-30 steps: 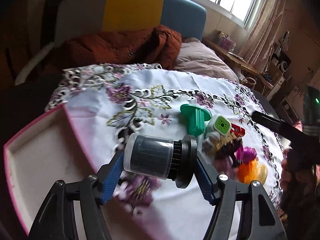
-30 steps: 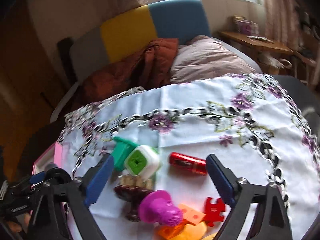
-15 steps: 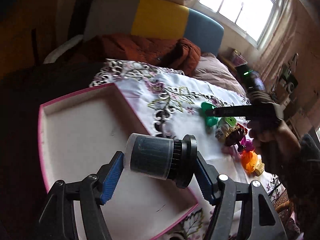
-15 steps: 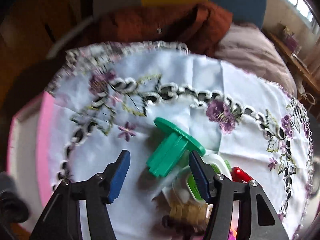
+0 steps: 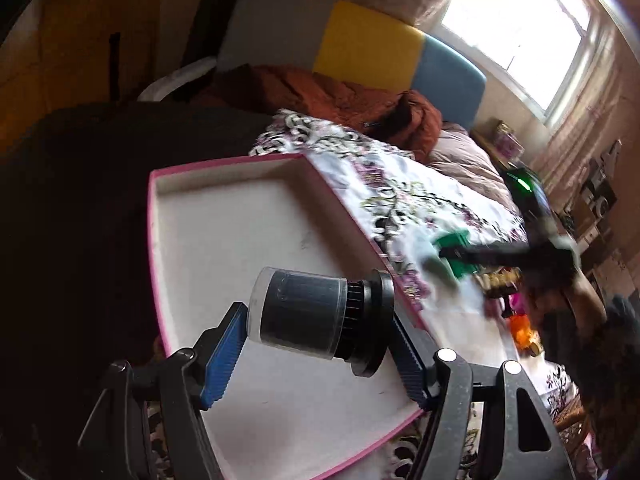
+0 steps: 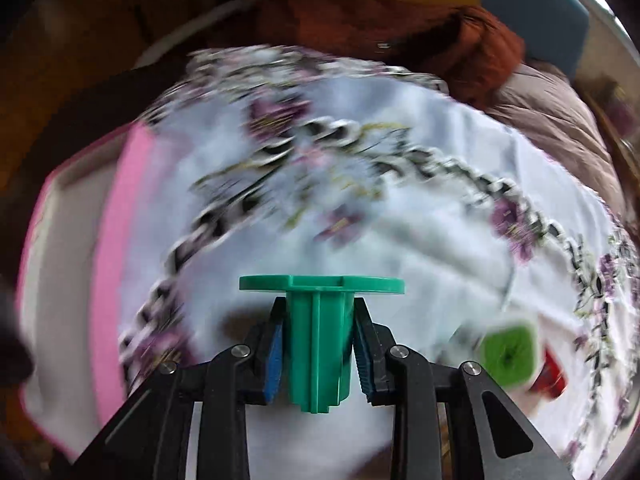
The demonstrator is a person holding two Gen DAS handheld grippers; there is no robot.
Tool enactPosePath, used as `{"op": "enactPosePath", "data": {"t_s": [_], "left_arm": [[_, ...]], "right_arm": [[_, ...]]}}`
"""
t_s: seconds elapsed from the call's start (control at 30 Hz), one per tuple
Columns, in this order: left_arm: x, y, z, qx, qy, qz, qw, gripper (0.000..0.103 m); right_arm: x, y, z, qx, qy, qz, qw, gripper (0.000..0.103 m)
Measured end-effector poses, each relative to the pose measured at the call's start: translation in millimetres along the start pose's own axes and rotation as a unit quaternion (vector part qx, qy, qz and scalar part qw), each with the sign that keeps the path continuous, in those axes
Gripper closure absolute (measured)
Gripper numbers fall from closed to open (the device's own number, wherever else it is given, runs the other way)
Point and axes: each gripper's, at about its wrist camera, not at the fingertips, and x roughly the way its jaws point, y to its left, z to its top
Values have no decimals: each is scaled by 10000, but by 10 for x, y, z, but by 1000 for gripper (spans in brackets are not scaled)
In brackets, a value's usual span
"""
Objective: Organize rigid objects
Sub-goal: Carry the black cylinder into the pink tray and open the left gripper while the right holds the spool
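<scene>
My left gripper (image 5: 316, 344) is shut on a black cylinder with a clear cap (image 5: 316, 312) and holds it sideways above the pink-rimmed white tray (image 5: 224, 224). My right gripper (image 6: 319, 354) is shut on a green flanged plastic piece (image 6: 320, 332) and holds it above the flowered tablecloth (image 6: 400, 208). In the left wrist view the right gripper (image 5: 460, 258) and the green piece (image 5: 456, 244) show blurred to the right of the tray. The tray also shows at the left of the right wrist view (image 6: 116, 220).
A white and green cube (image 6: 508, 352) and a red object (image 6: 554, 376) lie on the cloth at the right. Pink and orange toys (image 5: 520, 320) lie beyond the tray. A sofa with an orange blanket (image 5: 340, 96) stands behind the table.
My right gripper has closed on the green piece and lifted it off the cloth. My left gripper has carried the black cylinder further over the tray.
</scene>
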Motion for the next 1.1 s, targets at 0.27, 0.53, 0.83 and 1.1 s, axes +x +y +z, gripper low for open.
{"op": "enactPosePath", "data": {"t_s": [0.27,0.53,0.83,1.1], "left_arm": [[49,339,273,-305,-115,310,9990,33],[294,632,669,-492,-113,735,9960,33],[515,634,757,-474,29,856,9952,33],[803,631,787,-297,270,1229,9916,33]], "right_arm": [[-72,152,-436,-85,-121,150,9998,72],[-62,142,-431,-171,-170,162,9996,72],[-89,156,-490,-261,-332,183,9989,72],[-92,160,-502,-250,-346,135,9990,72]]}}
